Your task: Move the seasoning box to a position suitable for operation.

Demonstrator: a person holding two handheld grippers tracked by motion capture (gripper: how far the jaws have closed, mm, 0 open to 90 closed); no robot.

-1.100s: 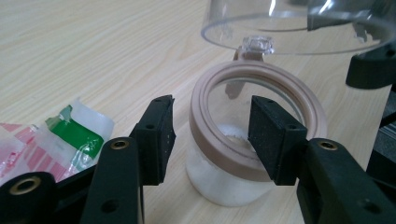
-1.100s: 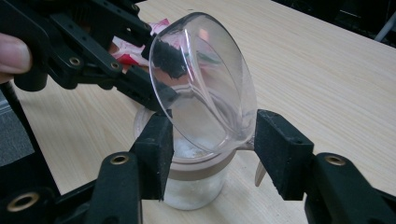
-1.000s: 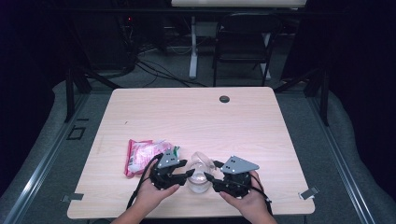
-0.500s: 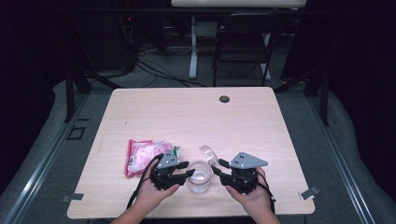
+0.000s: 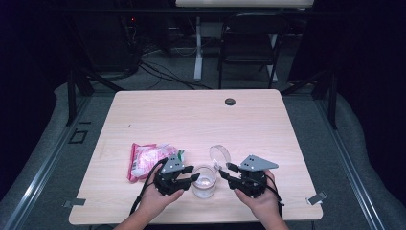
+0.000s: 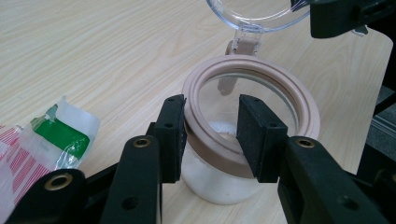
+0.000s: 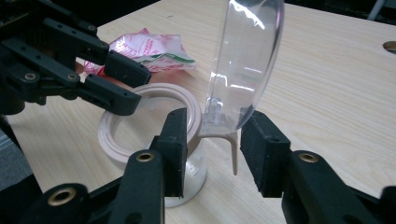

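a pale wood-grain table (image 5: 191,120) fills the middle of the high view, with a dark round grommet (image 5: 230,101) near its far edge. beyond it, at the top of the frame, a black folding chair (image 5: 249,45) stands right of a white post (image 5: 198,48), with cables (image 5: 158,72) trailing over the grey floor (image 5: 316,115). a metal rail (image 5: 43,167) runs along the lower left. the surroundings are dark.

One jar (image 5: 203,181), one packet (image 5: 146,159), two grippers.
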